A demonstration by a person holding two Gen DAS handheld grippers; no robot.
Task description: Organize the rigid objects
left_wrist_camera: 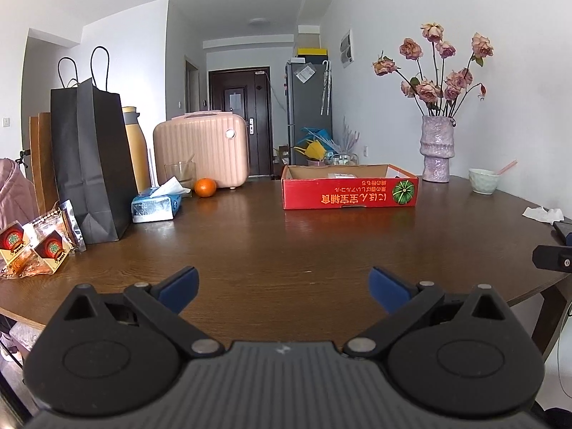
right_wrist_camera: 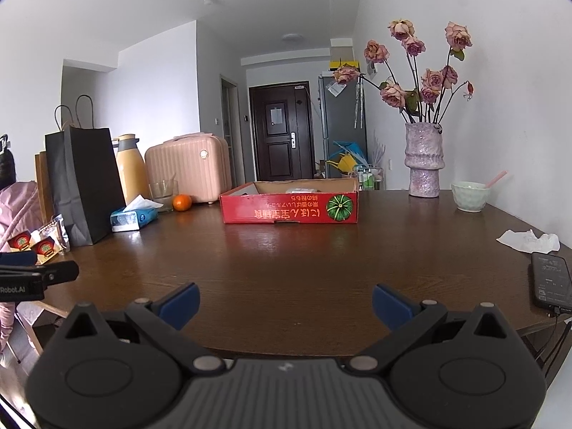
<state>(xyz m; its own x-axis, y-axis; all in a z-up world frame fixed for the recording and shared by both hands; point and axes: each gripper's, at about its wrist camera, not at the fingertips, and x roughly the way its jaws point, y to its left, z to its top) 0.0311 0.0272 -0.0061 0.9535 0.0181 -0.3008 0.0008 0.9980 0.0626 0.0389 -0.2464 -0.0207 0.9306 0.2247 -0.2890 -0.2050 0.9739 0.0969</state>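
Both claws [left_wrist_camera: 284, 287] [right_wrist_camera: 286, 304] gape, red box [left_wrist_camera: 348, 195] well ahead.

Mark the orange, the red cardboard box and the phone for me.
orange [left_wrist_camera: 205, 187], left wrist view, centre of the fruit.
red cardboard box [right_wrist_camera: 286, 211], right wrist view, printed front wall.
phone [right_wrist_camera: 552, 284], right wrist view, middle of its dark screen.

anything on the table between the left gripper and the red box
Nothing. In the left wrist view, only bare brown table runs from the open left gripper to the red box. The right wrist view shows that stretch bare too.
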